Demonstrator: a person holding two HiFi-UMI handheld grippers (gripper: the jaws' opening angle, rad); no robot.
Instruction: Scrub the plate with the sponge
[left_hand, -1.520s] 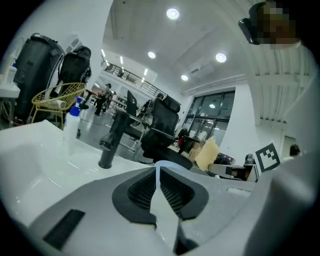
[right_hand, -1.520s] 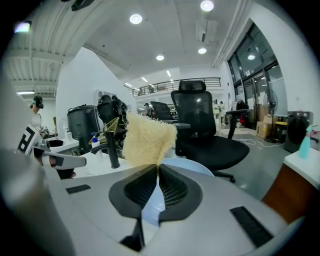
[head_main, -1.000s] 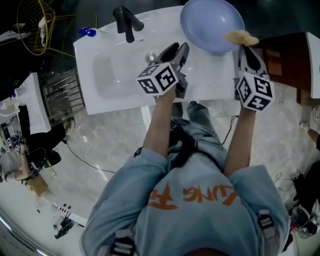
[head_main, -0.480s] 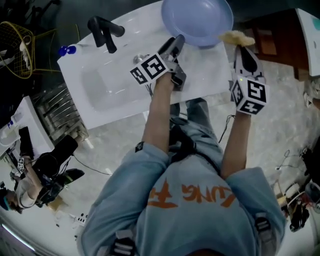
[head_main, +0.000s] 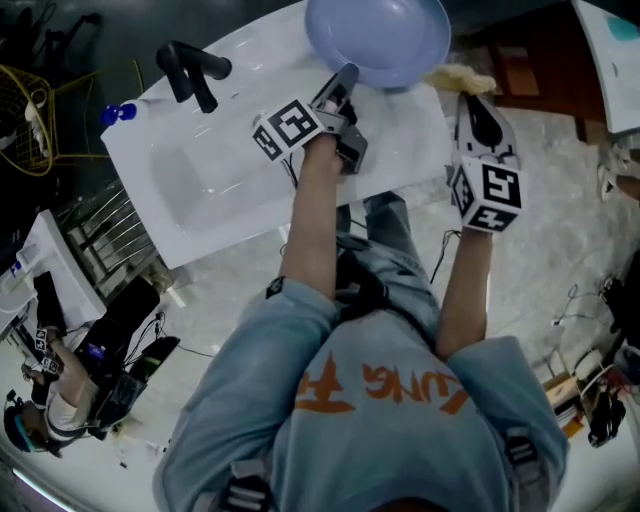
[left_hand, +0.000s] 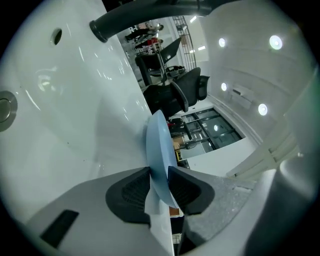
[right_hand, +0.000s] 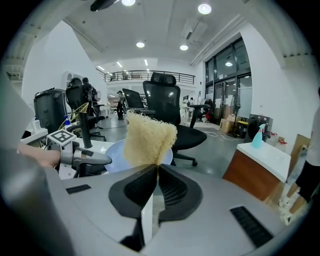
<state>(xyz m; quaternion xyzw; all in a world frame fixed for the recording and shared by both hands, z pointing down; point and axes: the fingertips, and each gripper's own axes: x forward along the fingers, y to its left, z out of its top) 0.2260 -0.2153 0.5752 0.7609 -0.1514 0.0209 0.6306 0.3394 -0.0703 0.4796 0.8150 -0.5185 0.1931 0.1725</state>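
Right claw (right_hand: 155, 171), arm (head_main: 463, 290) outstretched, holds sponge (right_hand: 149, 136) beside plate (head_main: 378, 35)

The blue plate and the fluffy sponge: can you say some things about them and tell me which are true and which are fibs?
The left gripper is empty. False: its jaws have just been closing and pinch the blue plate by its rim.
The right gripper holds the yellow sponge. True.
The sponge lies in the sink basin. False: it is up by the plate.
A black faucet stands at the sink. True.
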